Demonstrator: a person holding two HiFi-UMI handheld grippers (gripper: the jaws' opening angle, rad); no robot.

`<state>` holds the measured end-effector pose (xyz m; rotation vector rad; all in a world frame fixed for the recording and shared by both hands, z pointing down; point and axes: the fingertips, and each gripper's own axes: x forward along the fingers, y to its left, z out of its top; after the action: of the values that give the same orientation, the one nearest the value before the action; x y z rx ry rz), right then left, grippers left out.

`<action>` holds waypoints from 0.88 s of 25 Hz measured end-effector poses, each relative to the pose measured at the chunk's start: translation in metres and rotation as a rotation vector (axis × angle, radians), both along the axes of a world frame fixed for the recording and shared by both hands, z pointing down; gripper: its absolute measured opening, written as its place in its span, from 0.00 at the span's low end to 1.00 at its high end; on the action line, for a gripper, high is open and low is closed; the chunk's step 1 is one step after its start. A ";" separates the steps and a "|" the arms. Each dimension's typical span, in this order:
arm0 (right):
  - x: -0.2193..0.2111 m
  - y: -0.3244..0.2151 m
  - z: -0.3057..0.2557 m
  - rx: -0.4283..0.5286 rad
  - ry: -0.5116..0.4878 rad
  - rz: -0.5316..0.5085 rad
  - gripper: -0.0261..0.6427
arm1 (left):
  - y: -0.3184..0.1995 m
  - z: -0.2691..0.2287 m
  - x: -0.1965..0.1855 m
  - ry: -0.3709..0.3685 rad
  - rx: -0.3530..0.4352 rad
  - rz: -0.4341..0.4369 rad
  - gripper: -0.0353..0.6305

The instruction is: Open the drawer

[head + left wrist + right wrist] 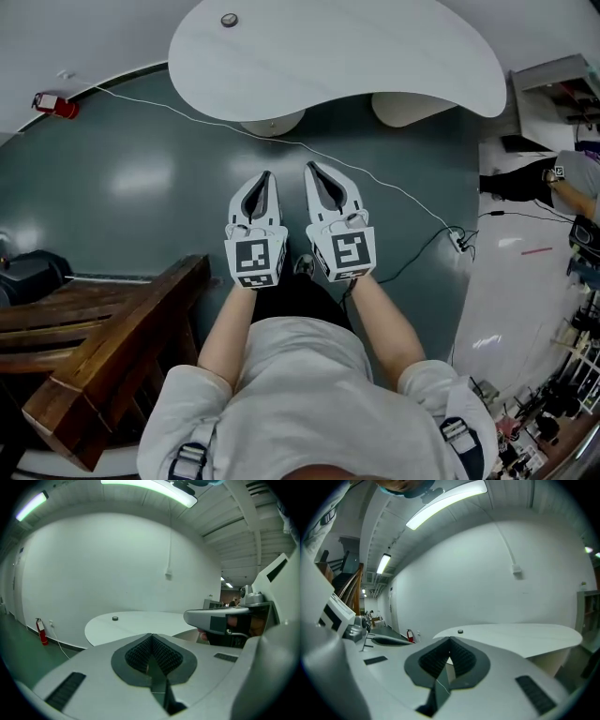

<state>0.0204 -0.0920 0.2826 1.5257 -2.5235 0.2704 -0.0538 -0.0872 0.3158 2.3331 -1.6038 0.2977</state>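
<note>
Left gripper (pixel 265 176) and right gripper (pixel 310 169): jaws together, nothing held. No drawer in view, just the table (pixel 375 56) at frame top. I'd find the handle first, then spread one gripper's jaws.

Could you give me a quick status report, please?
Left gripper shut, empty; right gripper shut, empty. No drawer in view. White table ahead, cable across the floor.

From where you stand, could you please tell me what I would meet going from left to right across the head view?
Red fire extinguisher → left gripper → right gripper → white socket block at the cable's end on the floor.
</note>
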 end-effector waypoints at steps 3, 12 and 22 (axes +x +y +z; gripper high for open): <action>-0.010 -0.013 0.020 -0.034 0.012 -0.004 0.06 | -0.015 0.016 -0.010 0.018 -0.019 -0.003 0.06; -0.011 -0.040 0.096 -0.024 0.018 -0.005 0.06 | -0.046 0.095 -0.017 -0.013 -0.002 -0.008 0.06; 0.018 -0.047 0.180 -0.100 -0.059 0.008 0.06 | -0.071 0.183 -0.004 0.123 0.021 -0.022 0.06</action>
<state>0.0383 -0.1393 0.4627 1.5117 -2.5074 0.4426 -0.0574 -0.1582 0.4986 2.2998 -1.5800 0.1306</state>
